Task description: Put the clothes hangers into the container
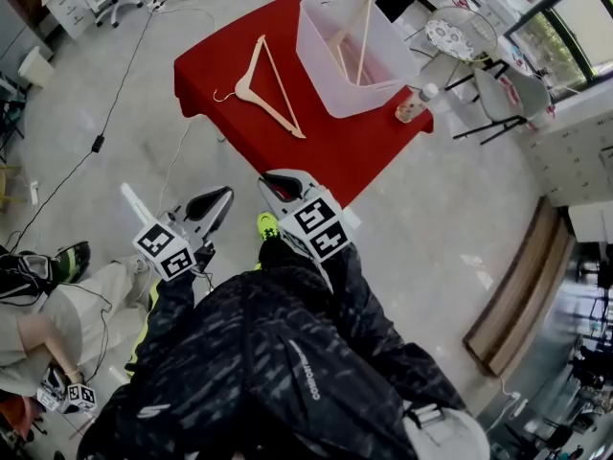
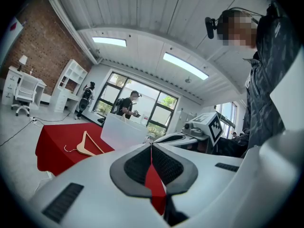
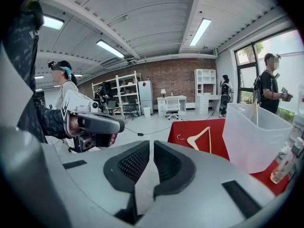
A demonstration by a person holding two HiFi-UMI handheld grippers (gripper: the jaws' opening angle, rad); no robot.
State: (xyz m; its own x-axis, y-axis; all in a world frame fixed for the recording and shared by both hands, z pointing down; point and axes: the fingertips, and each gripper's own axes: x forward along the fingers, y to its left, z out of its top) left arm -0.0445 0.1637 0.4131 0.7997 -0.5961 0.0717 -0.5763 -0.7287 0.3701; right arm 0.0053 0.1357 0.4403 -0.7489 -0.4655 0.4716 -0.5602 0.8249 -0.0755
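The person's dark patterned jacket fills the lower part of the head view and hides their legs. Only one yellow-green shoe shows, between the two tools. The left gripper is held over the floor with its jaws pressed together and nothing between them. In its own view only a sliver of red shows through the gap behind the tips. The right gripper, just beside it, is likewise closed and empty, with only grey floor showing in the slit.

At the lower left a seated person is cut off by the frame edge.

Beyond the grippers stands a red table, its far edge partly hidden by the container. One wooden hanger lies flat toward the table's left corner, hook pointing at the left edge, well apart from both grippers. The translucent container stands along the far right edge. Through its cloudy wall, hangers lean upright, one rising above the rim, but their number is hard to tell. A small bottle stands at the right corner.

The floor is polished grey, crossed by cables. Farther off are white desks, a brick wall, tall windows with people standing by them, and light strips on a ribbed ceiling.
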